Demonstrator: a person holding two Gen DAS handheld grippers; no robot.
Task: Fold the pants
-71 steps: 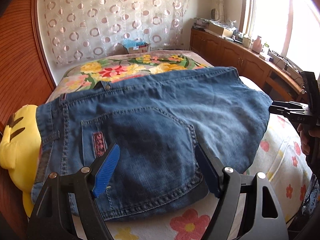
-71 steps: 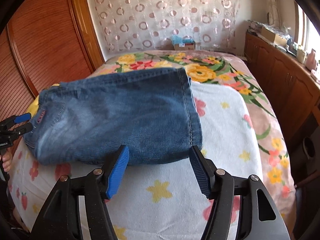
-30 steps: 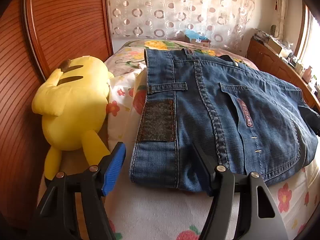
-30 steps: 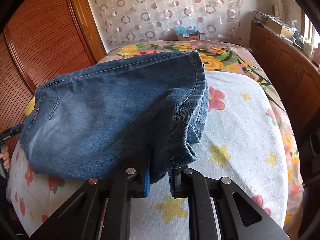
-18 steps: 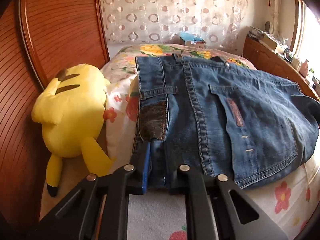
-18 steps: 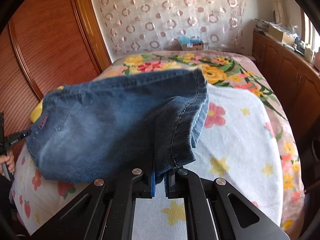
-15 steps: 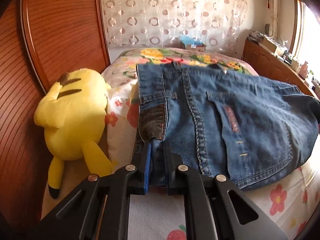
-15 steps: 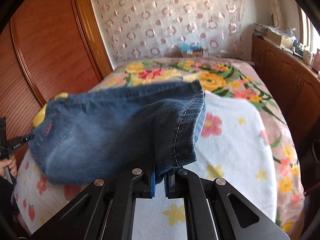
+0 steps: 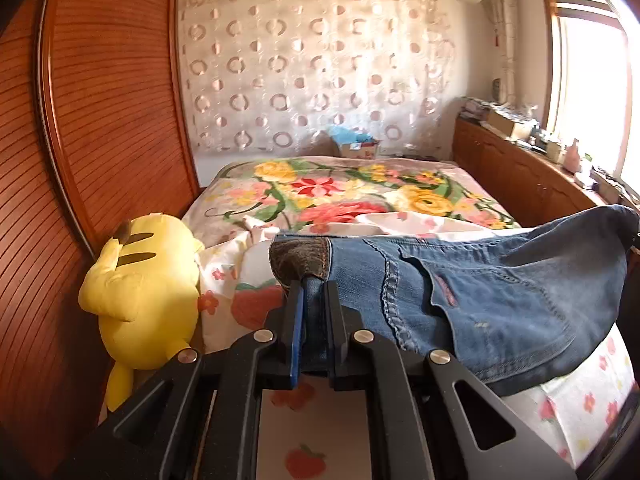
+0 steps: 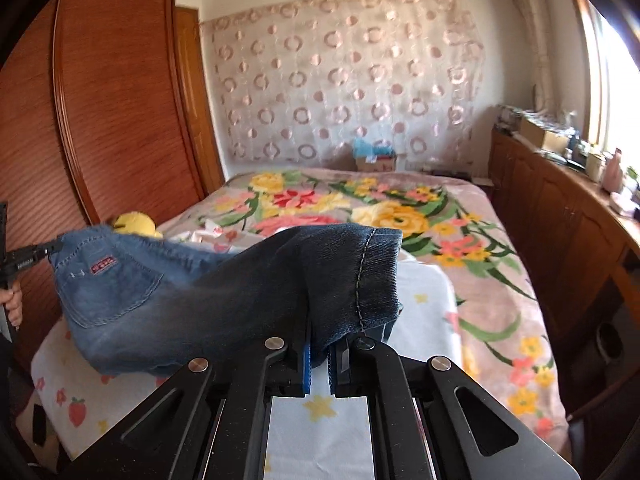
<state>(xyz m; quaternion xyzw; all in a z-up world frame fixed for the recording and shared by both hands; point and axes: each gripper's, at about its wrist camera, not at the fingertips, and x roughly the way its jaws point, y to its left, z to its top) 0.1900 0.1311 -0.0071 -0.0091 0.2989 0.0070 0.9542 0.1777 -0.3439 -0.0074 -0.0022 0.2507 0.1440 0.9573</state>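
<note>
pocket tab on pants [image 10: 103, 265]: small red label with pale marks, too blurred to read
same tab, left wrist view [image 9: 445, 291]: reddish strip seen edge-on, nothing legible
waistband patch [image 9: 298, 261]: dark brown patch, no lettering resolvable
left tongs body [image 10: 22, 261]: faint pale print on the black arm, too small to read
box past the bed's far edge [image 10: 376, 162]: printed colours only, no words readable
readable text overall: none
</note>
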